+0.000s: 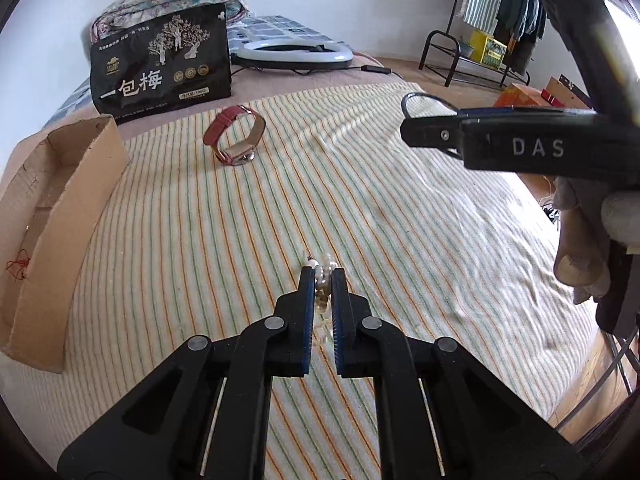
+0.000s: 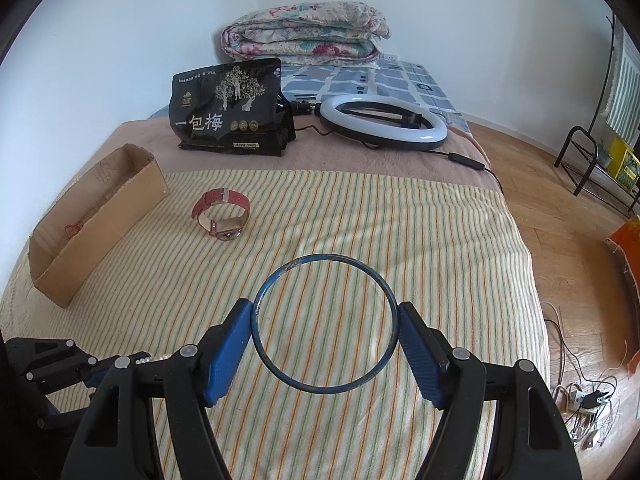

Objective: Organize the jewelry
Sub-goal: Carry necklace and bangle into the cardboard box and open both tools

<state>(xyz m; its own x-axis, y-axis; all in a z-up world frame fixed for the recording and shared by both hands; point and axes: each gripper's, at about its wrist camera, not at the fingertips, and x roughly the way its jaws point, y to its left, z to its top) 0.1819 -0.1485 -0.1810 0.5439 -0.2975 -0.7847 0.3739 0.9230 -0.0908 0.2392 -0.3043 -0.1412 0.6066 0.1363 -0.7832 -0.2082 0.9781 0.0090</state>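
My left gripper is shut on a pearl bracelet, held just above the striped bedspread; it also shows at the lower left of the right wrist view. My right gripper is shut on a blue bangle, gripped by its sides above the bed; it shows from the side in the left wrist view. A red-strapped watch lies on the bedspread ahead. An open cardboard box stands at the left, with a red thread inside.
A black snack bag stands behind the watch. A ring light and a folded quilt lie further back. The bed edge and wooden floor with cables are at the right.
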